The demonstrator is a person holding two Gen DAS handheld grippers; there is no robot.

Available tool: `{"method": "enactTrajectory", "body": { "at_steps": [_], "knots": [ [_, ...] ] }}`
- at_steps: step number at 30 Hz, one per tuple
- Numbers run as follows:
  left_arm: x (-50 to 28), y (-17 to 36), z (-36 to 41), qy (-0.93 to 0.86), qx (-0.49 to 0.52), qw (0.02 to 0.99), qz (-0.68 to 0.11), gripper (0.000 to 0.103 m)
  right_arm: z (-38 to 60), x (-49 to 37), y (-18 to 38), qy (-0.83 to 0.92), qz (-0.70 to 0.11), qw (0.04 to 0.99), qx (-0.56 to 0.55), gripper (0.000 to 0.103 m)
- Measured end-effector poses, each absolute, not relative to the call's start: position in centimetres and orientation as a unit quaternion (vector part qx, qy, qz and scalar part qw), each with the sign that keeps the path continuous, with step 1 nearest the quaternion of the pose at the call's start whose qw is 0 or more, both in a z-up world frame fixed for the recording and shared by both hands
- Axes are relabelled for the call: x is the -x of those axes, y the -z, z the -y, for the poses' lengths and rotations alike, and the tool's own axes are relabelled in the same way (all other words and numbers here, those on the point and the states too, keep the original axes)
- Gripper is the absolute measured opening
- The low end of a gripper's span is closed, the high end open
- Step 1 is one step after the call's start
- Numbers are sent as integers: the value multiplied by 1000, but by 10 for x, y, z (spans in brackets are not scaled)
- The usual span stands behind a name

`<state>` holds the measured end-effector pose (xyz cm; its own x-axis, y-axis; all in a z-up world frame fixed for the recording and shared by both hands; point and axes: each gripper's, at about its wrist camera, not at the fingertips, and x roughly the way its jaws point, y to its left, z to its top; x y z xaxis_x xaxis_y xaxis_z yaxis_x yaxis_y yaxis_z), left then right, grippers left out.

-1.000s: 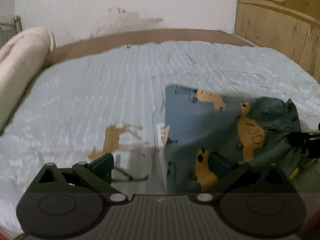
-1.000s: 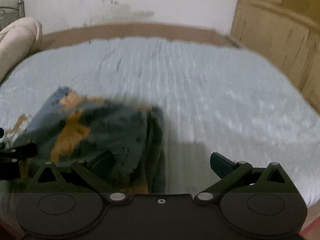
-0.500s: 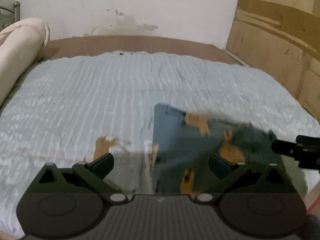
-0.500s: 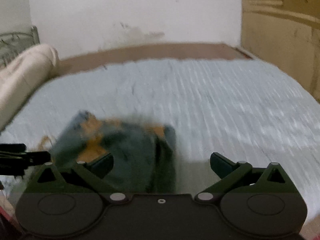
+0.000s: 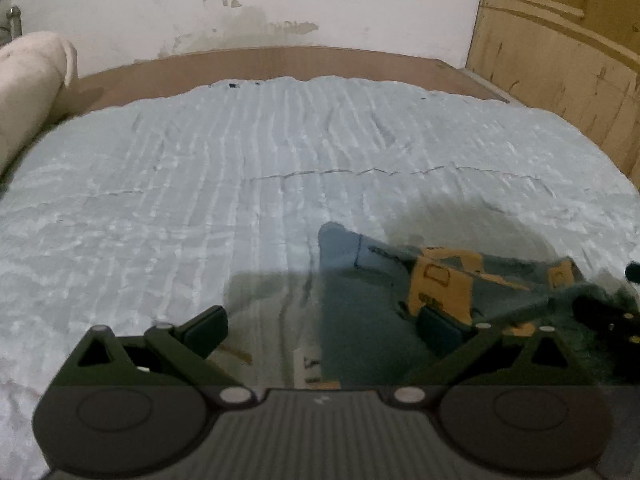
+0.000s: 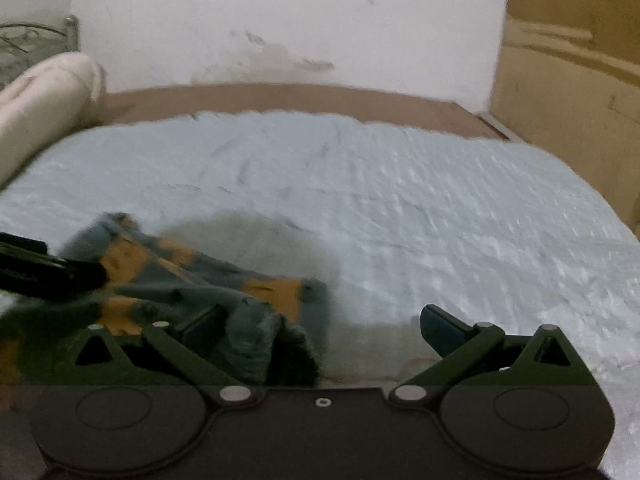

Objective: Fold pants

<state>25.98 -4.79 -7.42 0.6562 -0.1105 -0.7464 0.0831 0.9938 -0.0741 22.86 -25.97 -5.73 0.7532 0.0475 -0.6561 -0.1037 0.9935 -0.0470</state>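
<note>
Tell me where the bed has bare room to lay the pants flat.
Bare blue bedspread runs from the rolled cream bolster across to the wooden panel, and back to the brown bed frame. The near edge is crowded: the pants lie bunched by both grippers.

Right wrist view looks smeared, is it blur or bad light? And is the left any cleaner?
Right wrist view: motion blur smears the pants and bedspread. Left wrist view: sharper, the print on the pants reads clearly; dim light, shadow behind them; fisheye bends the bed edge.
</note>
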Motion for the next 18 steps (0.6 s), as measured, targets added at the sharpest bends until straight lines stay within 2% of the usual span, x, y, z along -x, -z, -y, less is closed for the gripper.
{"method": "enactTrajectory", "body": {
  "at_steps": [6,10,14,18],
  "knots": [
    [-265,72,40,38,36,917,-394,103,281,-229,56,-13,-333,943,-16,102],
    [-260,62,36,33,34,921,-387,103,274,-219,47,-54,-323,945,-7,102],
    [-244,60,28,42,34,917,-396,103,268,-215,56,-43,-357,933,35,102],
    [-216,50,19,46,25,924,-380,103,277,-187,47,-70,-333,940,-13,102]
  ]
}}
